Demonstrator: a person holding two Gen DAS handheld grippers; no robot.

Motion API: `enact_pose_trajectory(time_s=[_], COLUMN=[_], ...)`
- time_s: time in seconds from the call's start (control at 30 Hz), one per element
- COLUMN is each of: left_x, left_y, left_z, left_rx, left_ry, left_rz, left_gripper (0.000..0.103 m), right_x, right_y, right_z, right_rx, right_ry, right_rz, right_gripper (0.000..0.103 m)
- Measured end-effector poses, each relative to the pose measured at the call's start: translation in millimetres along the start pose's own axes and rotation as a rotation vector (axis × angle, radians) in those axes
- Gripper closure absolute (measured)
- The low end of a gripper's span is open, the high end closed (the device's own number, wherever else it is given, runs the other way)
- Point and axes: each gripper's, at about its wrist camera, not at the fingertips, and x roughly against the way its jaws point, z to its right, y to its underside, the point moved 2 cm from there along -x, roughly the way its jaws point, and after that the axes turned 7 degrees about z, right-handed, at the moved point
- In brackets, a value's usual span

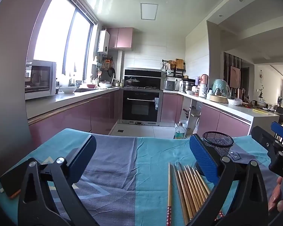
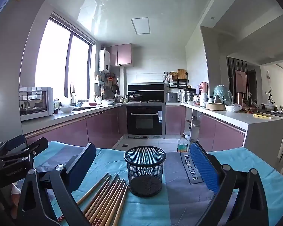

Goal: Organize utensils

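Note:
Several wooden chopsticks (image 1: 188, 188) lie side by side on the blue and grey cloth (image 1: 113, 169), tips pointing away from me. A black mesh cup (image 2: 144, 170) stands upright and empty just beyond them; in the left wrist view the cup (image 1: 218, 145) is partly hidden behind my right finger. My left gripper (image 1: 141, 158) is open and empty, above the cloth to the left of the chopsticks. My right gripper (image 2: 143, 167) is open and empty, its jaws wide on either side of the cup, with the chopsticks (image 2: 107, 199) low between them.
The cloth-covered table (image 2: 254, 169) ends at a far edge, with kitchen floor beyond and a plastic bottle (image 2: 183, 143) standing there. A phone (image 1: 11, 184) lies at the left edge. Kitchen counters run along both sides, with an oven (image 2: 145, 120) at the back.

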Motion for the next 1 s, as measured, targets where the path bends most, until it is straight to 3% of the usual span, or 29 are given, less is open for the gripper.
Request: enact_pose_trajectory(time_s=[1.0], left_x=[0.0], left_y=[-1.4], left_z=[-0.4], left_rx=[0.006], left_ry=[0.005], left_rz=[0.01], left_gripper=[0.006], right_x=[-0.6], right_y=[-0.6], right_z=[2.4], right_rx=[-0.011], right_ry=[-0.009], right_rz=[-0.004], right_gripper=[0.006])
